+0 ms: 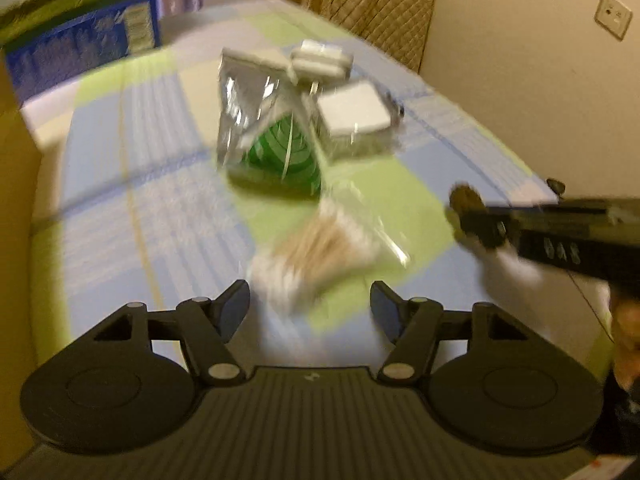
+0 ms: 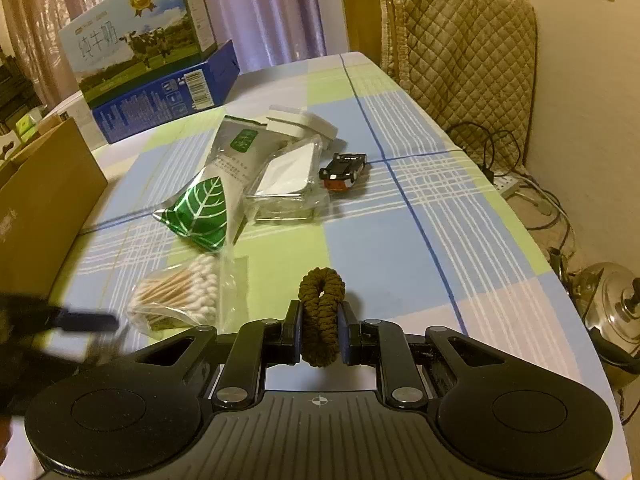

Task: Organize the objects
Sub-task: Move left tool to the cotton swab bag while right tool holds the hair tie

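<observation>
I have the desk [image 2: 420, 208] under its blue-and-green checked cloth filling both views, with a brown cardboard box [image 2: 44, 200] at its left edge and 2 stacked milk cartons [image 2: 152, 60] at the far end. Mid-desk sits a loose cluster: a silver pouch with a green leaf print [image 2: 208, 212], a flat white item in clear wrap [image 2: 288, 176], a white plastic piece [image 2: 300, 122] behind it, and a small black and orange toy car [image 2: 344, 170] just beside them. Nearer to me lies the clear bag of cotton swabs [image 2: 176, 296]. My left hand-held gripper [image 1: 310, 308] hangs over that bag with its jaws about half spread; the bag's near end shows between the fingertips, but the left view is badly smeared, so I can't say for sure the pads are on it, and I read them as not yet pressing. My right hand-held gripper [image 2: 320, 330] is clamped tight on a dark olive hair tie [image 2: 322, 312], held upright off the desk. For this step I'd close on the bundled swabs rather than the slack plastic, squeeze gently, and keep the right one parked clear while I lift.
</observation>
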`<act>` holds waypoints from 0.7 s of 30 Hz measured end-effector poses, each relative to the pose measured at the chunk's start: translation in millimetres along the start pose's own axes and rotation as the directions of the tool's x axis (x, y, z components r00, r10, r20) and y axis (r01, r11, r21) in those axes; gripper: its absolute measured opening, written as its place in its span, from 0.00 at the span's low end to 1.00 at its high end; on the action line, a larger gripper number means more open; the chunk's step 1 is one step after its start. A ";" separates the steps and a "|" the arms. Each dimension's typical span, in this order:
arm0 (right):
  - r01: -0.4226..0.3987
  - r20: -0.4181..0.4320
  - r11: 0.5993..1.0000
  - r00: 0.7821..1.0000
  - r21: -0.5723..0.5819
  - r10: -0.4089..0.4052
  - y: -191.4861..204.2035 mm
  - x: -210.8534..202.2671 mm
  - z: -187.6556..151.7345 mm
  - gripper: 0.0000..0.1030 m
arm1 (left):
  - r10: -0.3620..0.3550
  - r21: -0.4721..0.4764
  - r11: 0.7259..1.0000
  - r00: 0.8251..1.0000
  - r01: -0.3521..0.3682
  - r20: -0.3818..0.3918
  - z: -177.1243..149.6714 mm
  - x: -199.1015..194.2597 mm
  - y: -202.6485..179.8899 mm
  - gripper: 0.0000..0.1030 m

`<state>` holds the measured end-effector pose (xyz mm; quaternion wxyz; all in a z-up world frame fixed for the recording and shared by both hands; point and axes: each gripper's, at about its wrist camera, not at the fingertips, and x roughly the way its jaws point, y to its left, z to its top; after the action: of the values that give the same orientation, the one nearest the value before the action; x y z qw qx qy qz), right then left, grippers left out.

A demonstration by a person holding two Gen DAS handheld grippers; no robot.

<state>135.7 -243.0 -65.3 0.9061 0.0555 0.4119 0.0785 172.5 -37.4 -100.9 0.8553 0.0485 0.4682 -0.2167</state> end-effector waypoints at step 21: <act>-0.002 -0.020 1.000 1.000 0.022 0.003 0.9 6.2 -3.4 0.14 | 0.009 0.231 0.973 1.000 -0.013 0.020 25.0 32.1 -9.4 0.65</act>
<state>137.1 -240.8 -72.0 0.9013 0.0652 0.4216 0.0755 203.0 -63.5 -112.2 0.8493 0.1483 0.4315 -0.2656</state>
